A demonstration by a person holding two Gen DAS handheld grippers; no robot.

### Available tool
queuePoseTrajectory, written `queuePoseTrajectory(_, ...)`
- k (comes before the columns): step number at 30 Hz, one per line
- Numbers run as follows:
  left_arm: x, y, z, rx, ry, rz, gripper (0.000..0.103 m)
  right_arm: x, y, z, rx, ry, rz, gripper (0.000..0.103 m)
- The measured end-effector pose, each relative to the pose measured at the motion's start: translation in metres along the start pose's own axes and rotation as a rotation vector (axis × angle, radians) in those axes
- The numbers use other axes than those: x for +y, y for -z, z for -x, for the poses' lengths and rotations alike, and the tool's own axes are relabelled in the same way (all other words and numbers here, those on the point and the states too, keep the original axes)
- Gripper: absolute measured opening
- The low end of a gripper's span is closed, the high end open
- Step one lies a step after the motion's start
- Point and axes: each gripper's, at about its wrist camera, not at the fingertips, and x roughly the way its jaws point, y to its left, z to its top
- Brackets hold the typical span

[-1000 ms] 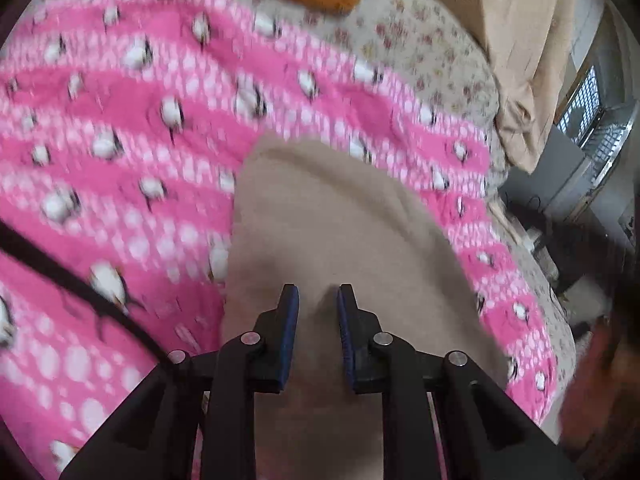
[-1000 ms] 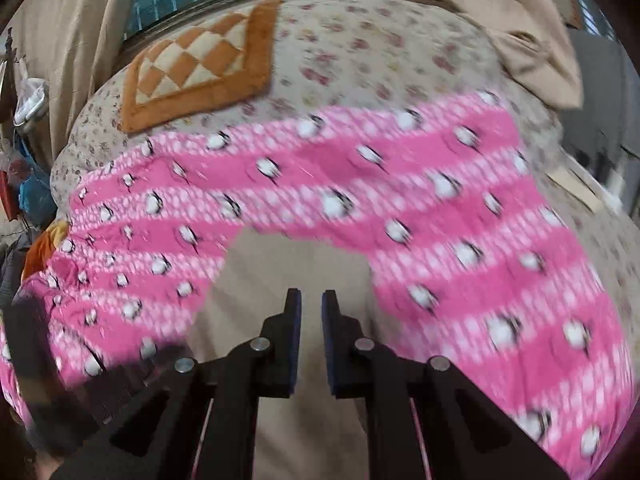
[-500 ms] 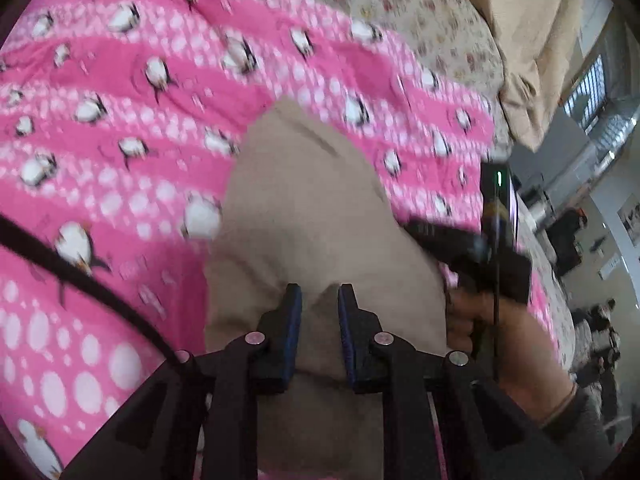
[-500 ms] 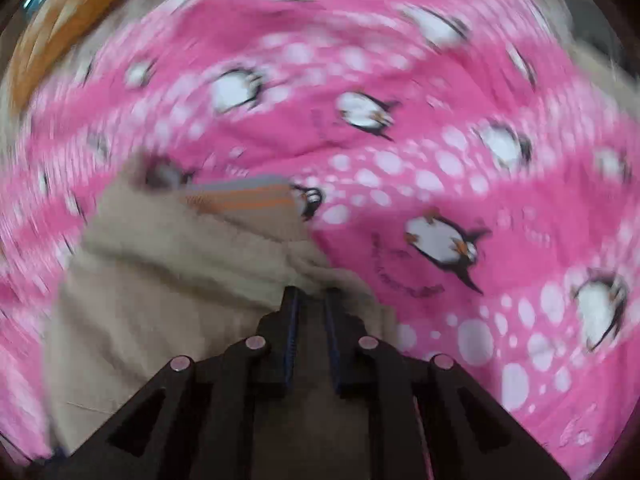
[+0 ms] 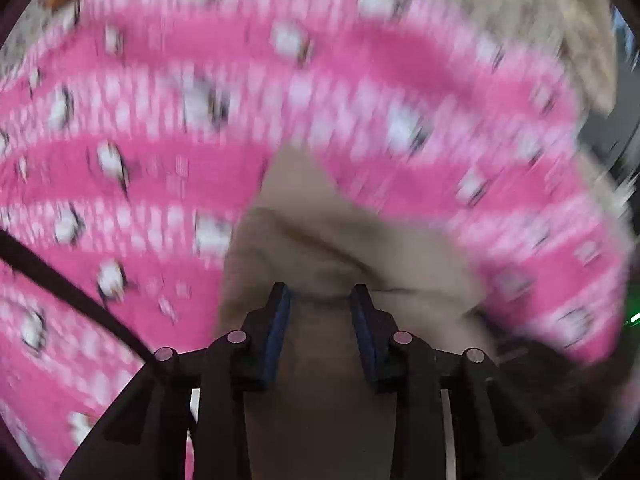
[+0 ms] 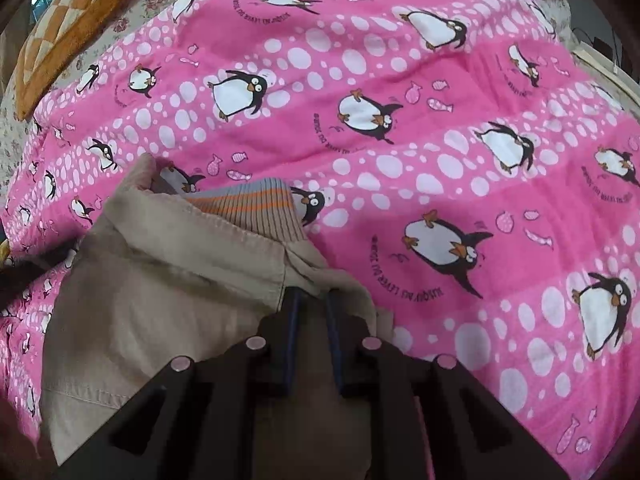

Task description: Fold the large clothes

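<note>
Your left claw (image 5: 322, 294) has just been opening, beige garment (image 6: 160, 280) between its parted pads, while your right claw (image 6: 312, 300) pinches the garment's edge, the garment lying on the pink penguin blanket (image 6: 400, 120) covering the bed.

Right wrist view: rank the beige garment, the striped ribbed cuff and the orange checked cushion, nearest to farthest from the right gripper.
1. Beige garment: at the right gripper.
2. Striped ribbed cuff: just beyond, left of centre.
3. Orange checked cushion: far upper left.
</note>
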Motion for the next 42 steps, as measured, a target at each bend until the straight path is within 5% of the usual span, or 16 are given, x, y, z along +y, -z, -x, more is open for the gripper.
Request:
queuePoseTrajectory(2, 0.015, 0.004, -0.006, -0.019, 0.046, 0.073, 0.013, 0.005, 0.0, -0.003, 0.003, 0.014, 0.019, 0.014)
queuePoseTrajectory(7, 0.014, -0.001, -0.006, 0.008, 0.043, 0.049, 0.013, 0.004, -0.002, -0.003, 0.0, 0.001, -0.002, 0.015)
queuePoseTrajectory(12, 0.037, 0.005, 0.074, -0.046, 0.19, 0.069, 0.024, -0.011, -0.007, 0.062, -0.09, -0.134, -0.024, 0.022)
queuePoseTrajectory(13, 0.04, 0.012, 0.086, -0.067, 0.201, 0.059, 0.039, -0.02, -0.005, 0.087, -0.147, -0.148, -0.03, 0.046)
queuePoseTrajectory(14, 0.045, 0.022, 0.097, -0.09, 0.204, 0.04, 0.053, -0.025, -0.001, 0.103, -0.194, -0.143, -0.035, 0.081)
queuePoseTrajectory(16, 0.058, 0.043, 0.108, -0.117, 0.184, 0.003, 0.056, -0.042, 0.013, 0.133, -0.284, -0.119, -0.06, 0.102)
queuePoseTrajectory(22, 0.086, 0.078, 0.08, -0.056, 0.231, 0.108, 0.055, -0.067, 0.03, 0.114, -0.125, -0.282, -0.194, 0.102)
queuePoseTrajectory(25, 0.083, 0.074, 0.069, -0.03, 0.286, 0.098, 0.055, -0.052, 0.034, 0.091, -0.046, -0.386, -0.156, 0.102)
queuePoseTrajectory(31, 0.085, 0.075, 0.057, -0.001, 0.327, 0.167, 0.057, -0.034, 0.04, 0.03, 0.137, -0.394, -0.161, 0.102)
queuePoseTrajectory(33, 0.081, 0.072, 0.058, 0.004, 0.311, 0.157, 0.057, -0.031, 0.038, 0.027, 0.118, -0.41, -0.141, 0.103)
queuePoseTrajectory(37, 0.076, 0.067, 0.06, 0.01, 0.311, 0.137, 0.057, -0.021, 0.035, 0.015, 0.146, -0.575, -0.133, 0.093)
queuePoseTrajectory(42, 0.082, 0.068, 0.052, 0.041, 0.34, 0.171, 0.059, -0.02, 0.033, 0.01, 0.108, -0.571, -0.167, 0.092)
